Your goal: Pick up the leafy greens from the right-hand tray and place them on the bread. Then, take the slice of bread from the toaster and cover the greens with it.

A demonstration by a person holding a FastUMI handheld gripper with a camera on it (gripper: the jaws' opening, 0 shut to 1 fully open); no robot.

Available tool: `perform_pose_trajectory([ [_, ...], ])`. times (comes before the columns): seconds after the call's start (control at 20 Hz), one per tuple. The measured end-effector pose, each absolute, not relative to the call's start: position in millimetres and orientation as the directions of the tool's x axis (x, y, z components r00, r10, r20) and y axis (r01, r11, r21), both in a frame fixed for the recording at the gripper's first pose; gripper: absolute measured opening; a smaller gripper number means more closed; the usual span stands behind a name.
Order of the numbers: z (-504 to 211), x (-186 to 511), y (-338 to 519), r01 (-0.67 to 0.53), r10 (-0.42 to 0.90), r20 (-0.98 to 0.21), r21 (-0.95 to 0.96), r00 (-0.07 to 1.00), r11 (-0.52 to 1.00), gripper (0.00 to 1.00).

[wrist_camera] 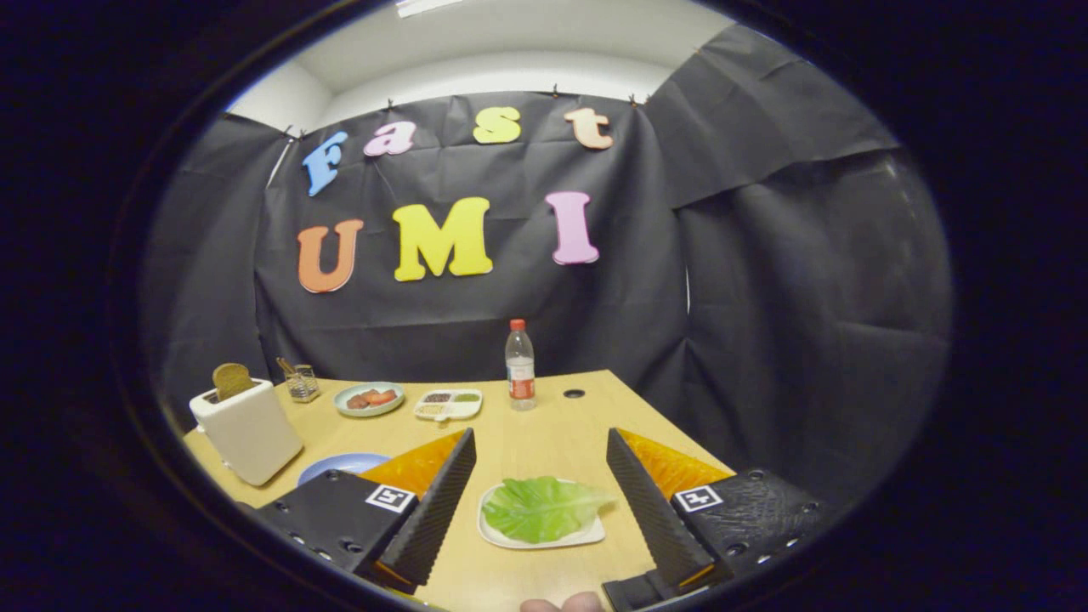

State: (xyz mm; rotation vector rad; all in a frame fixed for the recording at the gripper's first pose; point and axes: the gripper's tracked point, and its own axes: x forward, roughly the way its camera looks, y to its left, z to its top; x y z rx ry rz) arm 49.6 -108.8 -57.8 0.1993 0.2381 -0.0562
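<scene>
The gripper (541,463) hangs over the wooden table (586,416), fingers (442,501) spread wide and holding nothing. Between them lies the lettuce leaf (541,507) on its white tray (586,537). Off to the left stands the white toaster (246,431), a bread slice (230,380) poking up from its slot. A blue plate (340,464) peeks out beside the left finger, and a water bottle (519,365) stands far beyond.
</scene>
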Motion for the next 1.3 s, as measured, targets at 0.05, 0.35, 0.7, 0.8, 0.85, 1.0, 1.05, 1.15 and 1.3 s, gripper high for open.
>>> perform_pose_trajectory([
  [0.05,-70,55,-114,0.088,-0.026,-0.273,0.217,0.962,0.972,0.94],
  [0.35,-143,83,-138,0.199,0.037,-0.489,0.422,0.872,0.885,0.96],
  [0.7,-196,106,-149,0.315,0.073,-0.587,0.529,0.806,0.788,0.96],
  [0.8,-202,116,-147,0.326,0.091,-0.592,0.558,0.801,0.763,0.96],
  [0.85,-204,121,-144,0.33,0.106,-0.593,0.578,0.799,0.746,0.96],
  [1.0,-210,130,-137,0.344,0.14,-0.594,0.625,0.792,0.701,0.93],
  [1.05,-215,132,-137,0.349,0.148,-0.595,0.634,0.79,0.69,0.91],
  [1.15,-218,131,-142,0.375,0.137,-0.607,0.636,0.783,0.675,0.76],
  [1.3,-226,137,-151,0.399,0.111,-0.619,0.622,0.777,0.673,0.42],
])
